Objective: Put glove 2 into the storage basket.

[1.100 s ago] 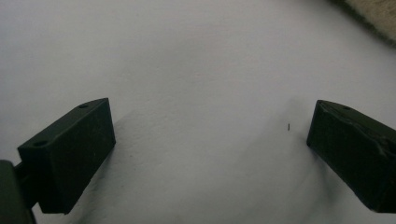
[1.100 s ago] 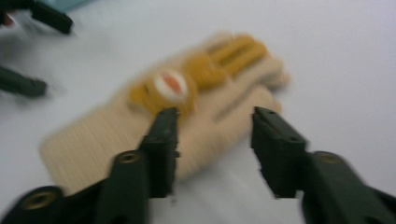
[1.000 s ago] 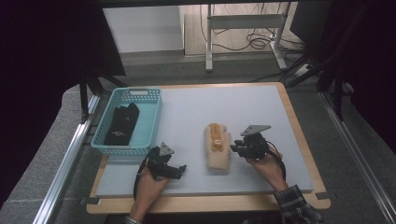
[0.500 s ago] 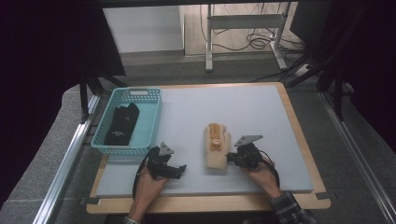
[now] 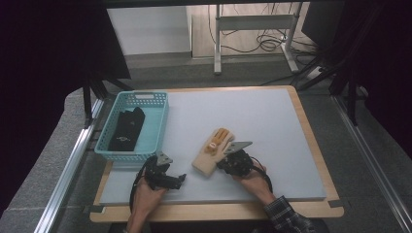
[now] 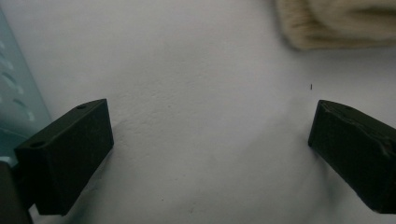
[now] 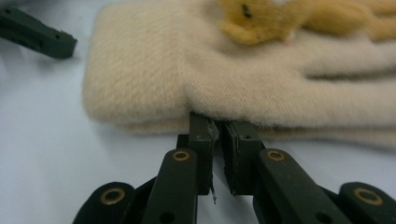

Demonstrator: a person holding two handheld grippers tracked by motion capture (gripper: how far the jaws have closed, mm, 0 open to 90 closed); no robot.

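A beige fleece glove [image 5: 210, 154] with an orange patch lies tilted on the grey table mat [image 5: 272, 121]. My right gripper [image 5: 221, 163] sits at its right edge. In the right gripper view the glove [image 7: 187, 70] lies across the frame. The gripper's [image 7: 217, 126] jaws stand almost together, their tips against the glove's lower edge. They have just been opening slightly, and I see no fabric in the narrow gap. My left gripper [image 5: 180, 180] rests left of the glove with its jaws wide open [image 6: 210, 154] over bare mat, holding nothing.
A light blue basket [image 5: 128, 154] stands at the mat's left edge with a black cloth item [image 5: 127, 128] inside. Its wall [image 6: 14, 93] shows beside my left jaw. The wooden table edge [image 5: 218, 211] runs along the front.
My right hand has moved left and down to the glove's edge. The glove has shifted a little left and turned to a tilt. The left hand has stayed put.
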